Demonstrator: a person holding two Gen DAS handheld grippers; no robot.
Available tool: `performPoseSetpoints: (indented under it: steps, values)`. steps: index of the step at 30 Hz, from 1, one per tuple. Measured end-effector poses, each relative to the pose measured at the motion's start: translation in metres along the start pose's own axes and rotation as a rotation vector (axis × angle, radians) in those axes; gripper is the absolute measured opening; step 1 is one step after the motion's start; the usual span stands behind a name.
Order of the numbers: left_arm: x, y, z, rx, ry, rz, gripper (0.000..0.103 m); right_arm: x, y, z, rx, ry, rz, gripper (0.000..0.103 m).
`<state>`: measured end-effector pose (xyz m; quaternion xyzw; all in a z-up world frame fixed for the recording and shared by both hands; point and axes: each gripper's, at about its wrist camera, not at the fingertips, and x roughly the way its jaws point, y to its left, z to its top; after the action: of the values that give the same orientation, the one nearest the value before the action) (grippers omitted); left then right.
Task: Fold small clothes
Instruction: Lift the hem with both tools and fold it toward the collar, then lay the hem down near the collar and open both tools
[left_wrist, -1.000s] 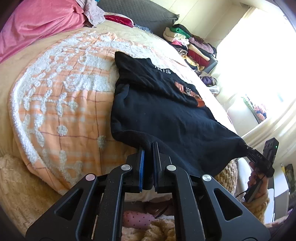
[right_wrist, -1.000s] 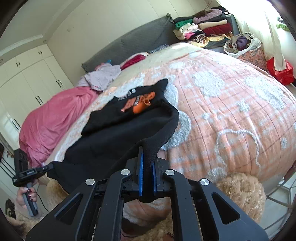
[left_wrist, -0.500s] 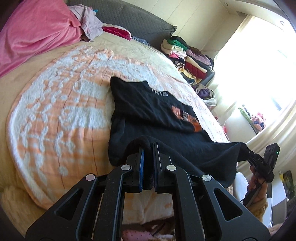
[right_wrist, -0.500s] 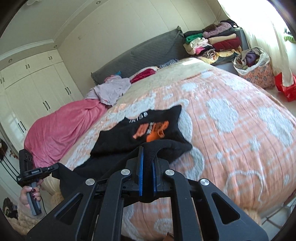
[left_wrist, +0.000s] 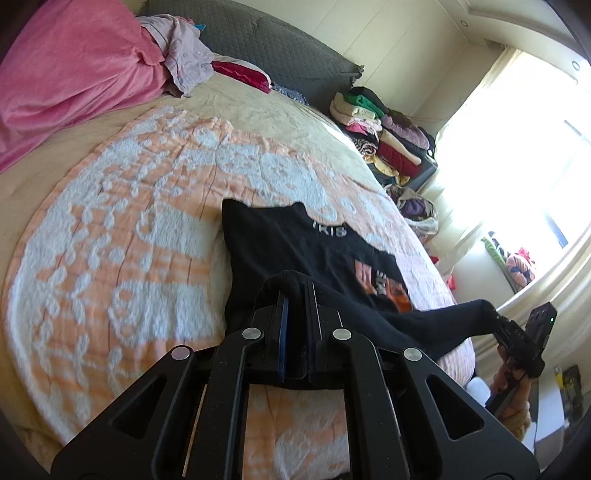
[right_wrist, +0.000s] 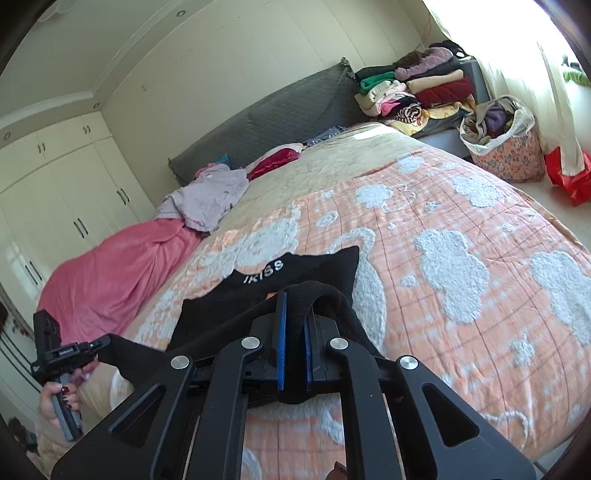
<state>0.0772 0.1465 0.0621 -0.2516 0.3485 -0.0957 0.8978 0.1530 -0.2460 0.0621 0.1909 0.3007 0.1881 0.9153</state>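
A small black shirt with white lettering and an orange print lies on the orange and white bedspread. My left gripper is shut on one bottom corner of the black shirt. My right gripper is shut on the other bottom corner. The hem is lifted and stretched between them, over the lower part of the shirt. The right gripper also shows in the left wrist view, and the left gripper in the right wrist view.
A pink blanket and loose lilac clothes lie near the grey headboard. A pile of folded clothes and a bag of laundry stand beside the bed. White wardrobes line the wall.
Both grippers have carried the shirt's hem up and forward over the bed, toward the collar. The lower half of the shirt now folds over the printed front.
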Motion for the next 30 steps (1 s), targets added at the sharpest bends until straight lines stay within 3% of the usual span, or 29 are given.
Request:
performPoseSetpoints:
  steps: [17, 22, 30]
  values:
    - [0.038, 0.010, 0.065, -0.045, -0.030, 0.039, 0.002, 0.072, -0.009, 0.055, 0.035, 0.017, -0.017, 0.006]
    - [0.052, 0.019, 0.072, -0.073, -0.024, 0.047, 0.002, 0.097, -0.019, 0.059, 0.046, 0.050, -0.054, 0.006]
    - [0.083, 0.033, 0.072, -0.064, 0.009, 0.126, 0.002, 0.139, -0.030, 0.050, 0.029, 0.133, -0.144, 0.007]
